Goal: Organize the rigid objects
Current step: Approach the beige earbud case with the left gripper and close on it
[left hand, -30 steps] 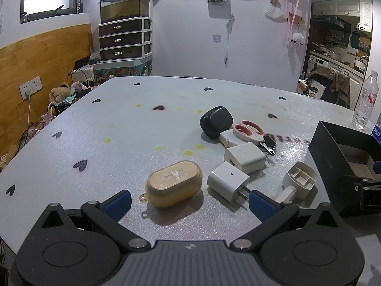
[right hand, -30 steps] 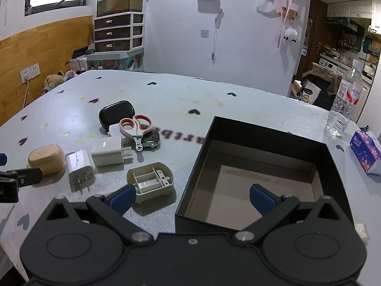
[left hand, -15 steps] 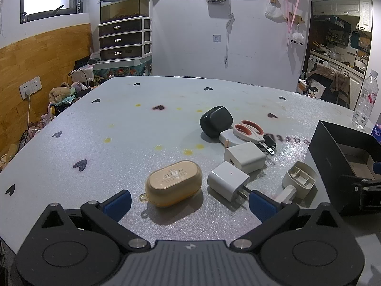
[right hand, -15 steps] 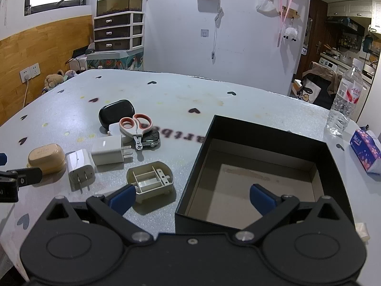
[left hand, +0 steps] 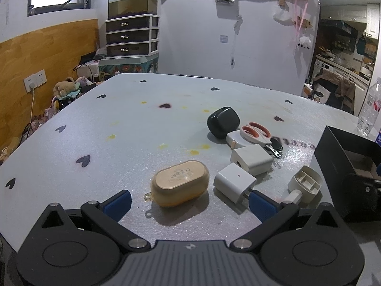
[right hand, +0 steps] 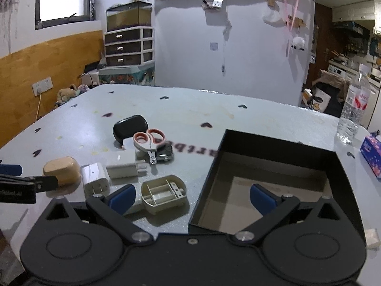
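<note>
Between the spread fingers of the left gripper (left hand: 189, 201), a tan case (left hand: 180, 183) is lying untouched on the table (left hand: 119, 131). Only the right wrist view is showing the black box (right hand: 273, 178) interior, the right gripper (right hand: 191, 199) gaping over its edge.

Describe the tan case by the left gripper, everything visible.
The tan case is a rounded oblong pod, plastic by its look, matte tan lid over a yellower base, with faint embossed lettering on top and a small clear loop tab at its near-left end. It lies flat and closed on the table, just ahead of the open left gripper, between the finger lines and ungripped. A white charger lies close on its right; contact unclear.
</note>
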